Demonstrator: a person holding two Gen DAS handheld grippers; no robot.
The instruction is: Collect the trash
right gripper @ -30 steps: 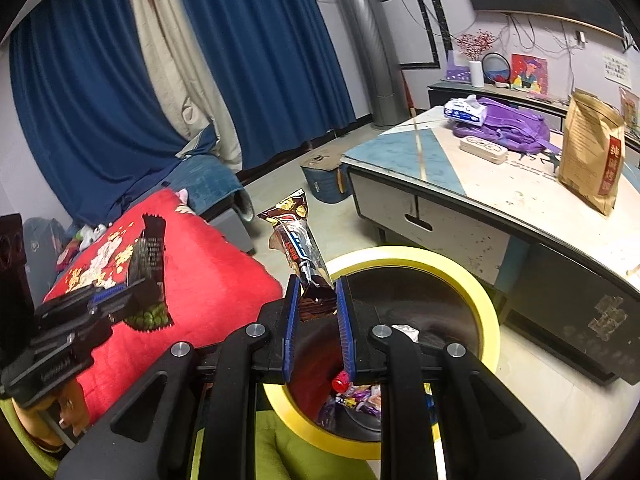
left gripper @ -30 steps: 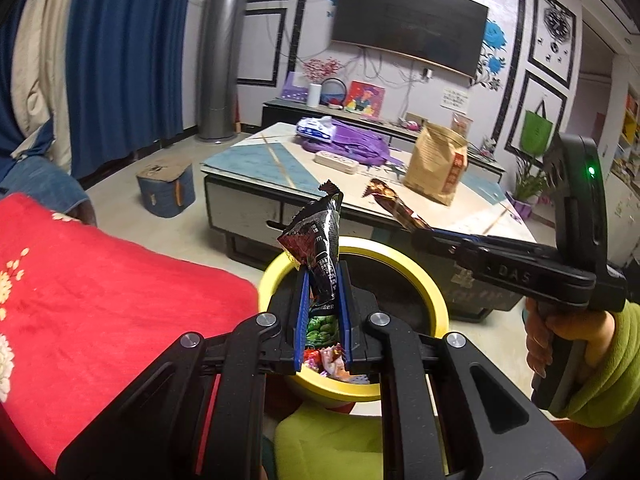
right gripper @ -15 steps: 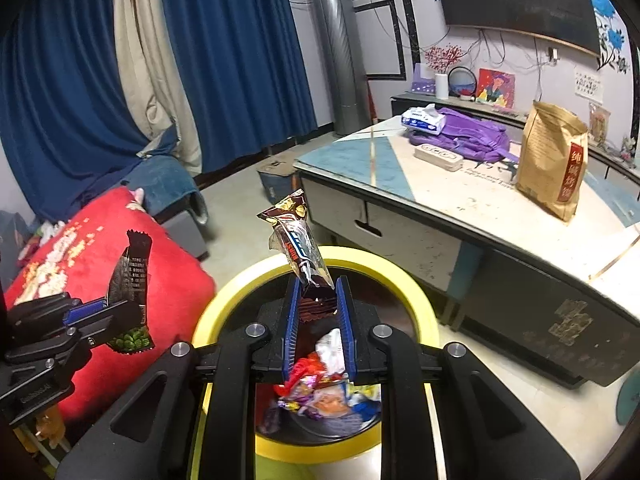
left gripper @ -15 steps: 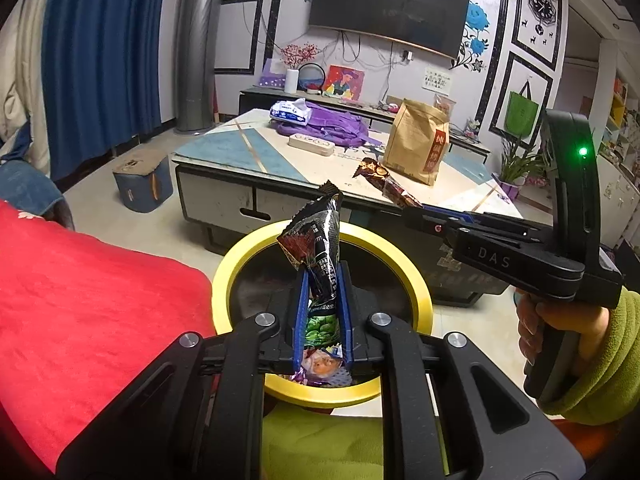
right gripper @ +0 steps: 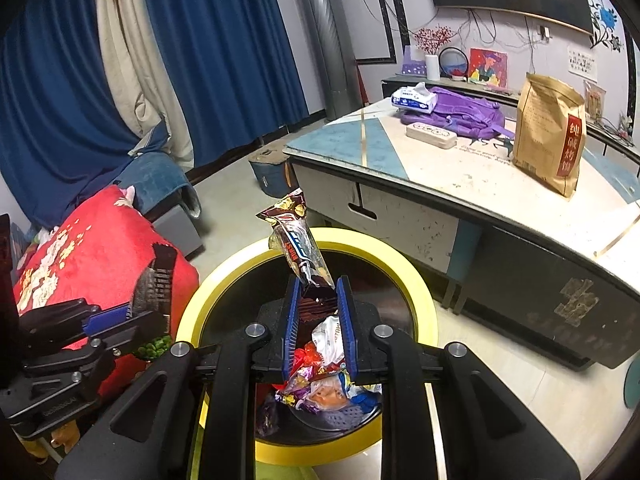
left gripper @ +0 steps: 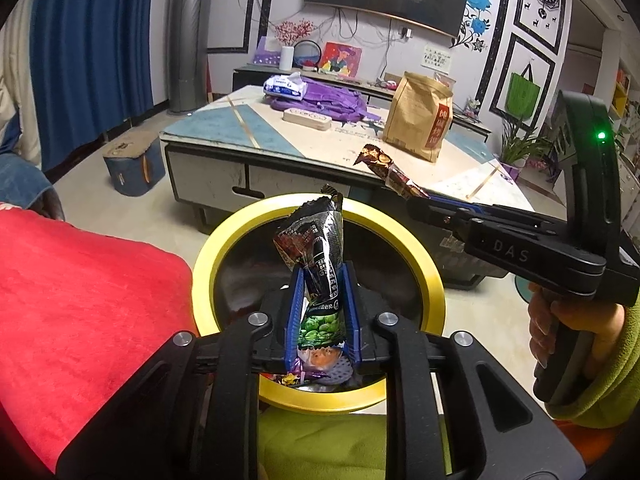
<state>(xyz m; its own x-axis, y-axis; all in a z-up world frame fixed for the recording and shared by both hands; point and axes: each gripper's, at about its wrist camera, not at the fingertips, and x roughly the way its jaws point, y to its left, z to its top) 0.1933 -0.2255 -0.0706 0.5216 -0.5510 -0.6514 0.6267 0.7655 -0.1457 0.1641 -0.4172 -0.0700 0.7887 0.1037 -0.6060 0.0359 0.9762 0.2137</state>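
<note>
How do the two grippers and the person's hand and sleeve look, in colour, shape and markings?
Both grippers, left and right, are matte black frames with silver screws and blue finger pads. Seen from the left wrist camera, the right gripper has "DAS" lettering on its body, a green indicator light and a pistol-style handle. The bare hand wears a yellow-green fleece sleeve. No cables are visible.

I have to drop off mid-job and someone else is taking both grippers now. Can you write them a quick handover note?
Left gripper: shut on the green pea snack wrapper, above the yellow-rimmed bin.
Right gripper: shut on the brown candy wrapper, also above the bin.
Done: the bin already holds a pile of wrappers.
Left: release both wrappers into the bin. The paper bag and other things on the coffee table are probably not trash.
</note>
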